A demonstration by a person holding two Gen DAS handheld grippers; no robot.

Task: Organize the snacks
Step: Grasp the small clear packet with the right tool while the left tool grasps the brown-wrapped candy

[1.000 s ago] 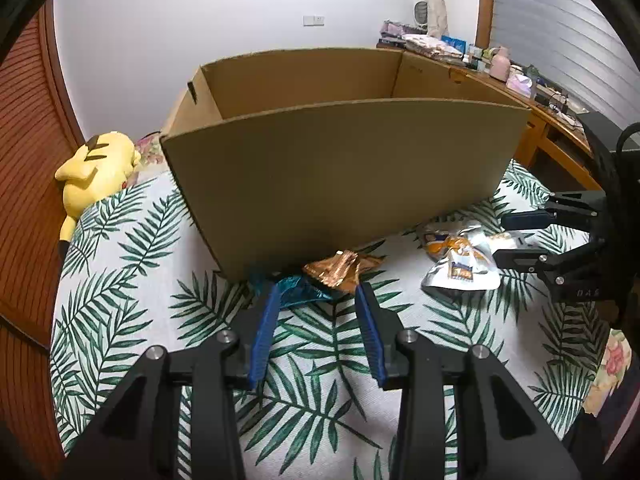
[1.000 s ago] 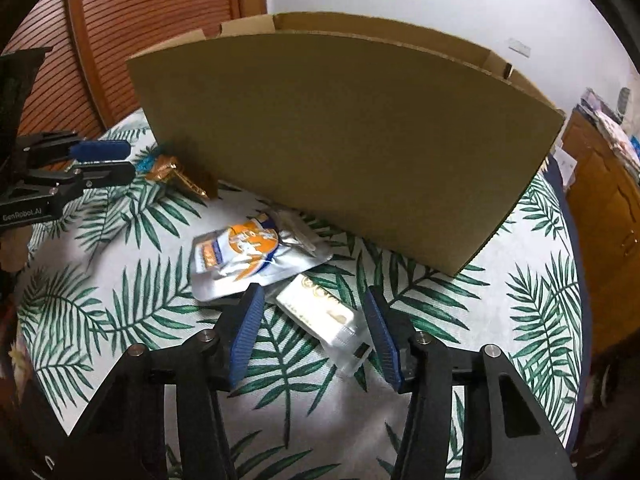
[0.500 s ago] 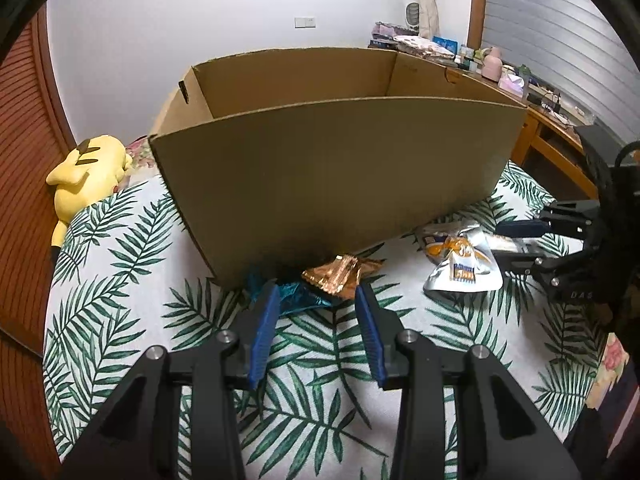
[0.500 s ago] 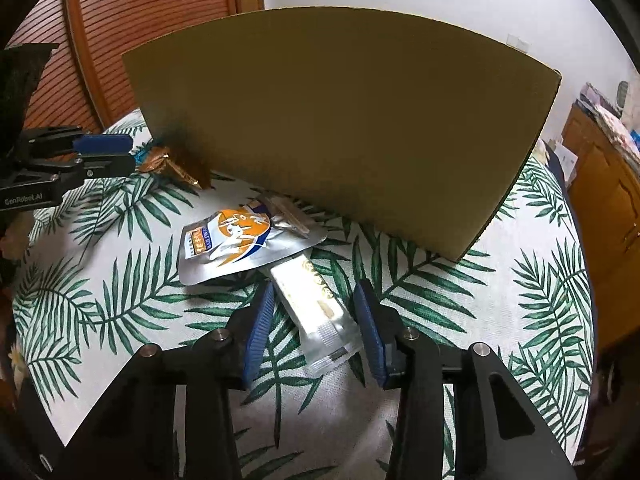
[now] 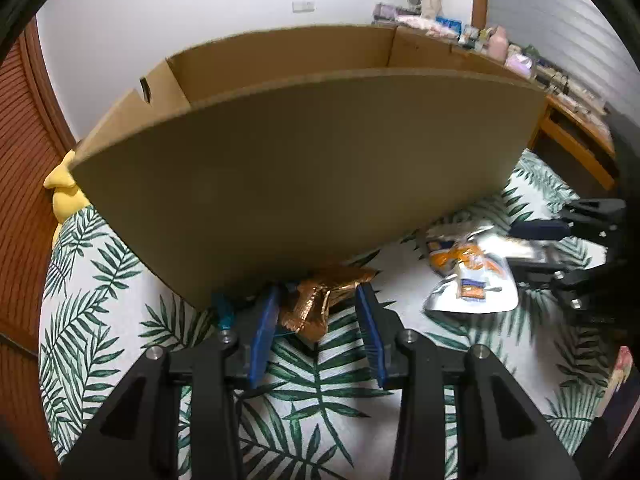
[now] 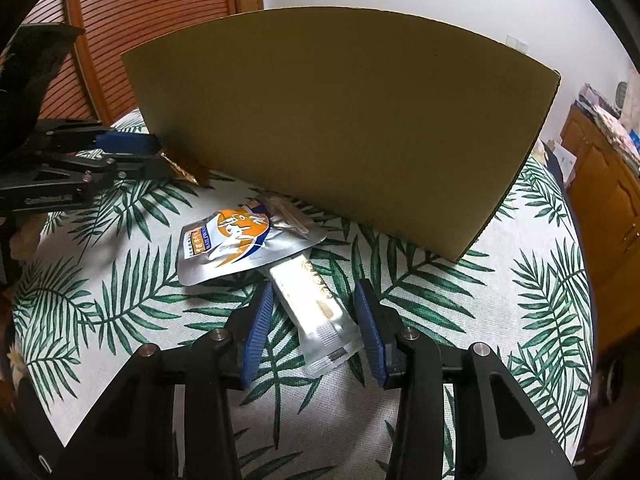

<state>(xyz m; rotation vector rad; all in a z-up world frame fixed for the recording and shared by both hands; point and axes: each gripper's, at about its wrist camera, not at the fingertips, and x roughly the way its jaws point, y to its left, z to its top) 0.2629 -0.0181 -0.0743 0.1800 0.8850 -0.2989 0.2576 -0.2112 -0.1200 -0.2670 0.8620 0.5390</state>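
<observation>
Low over the leaf-print desk [image 6: 120,300], the right gripper [image 6: 316,320] levels forward, jaws released around a silver snack bar [image 6: 316,312]. Beside the cardboard box [image 5: 304,168], the left gripper [image 5: 320,320] likewise straddles a copper foil wrapper [image 5: 316,300], unclenched.

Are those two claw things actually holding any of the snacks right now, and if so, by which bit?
Neither holds anything yet. The left gripper is open around the copper wrapper; the right gripper is open around the white packet.
</observation>
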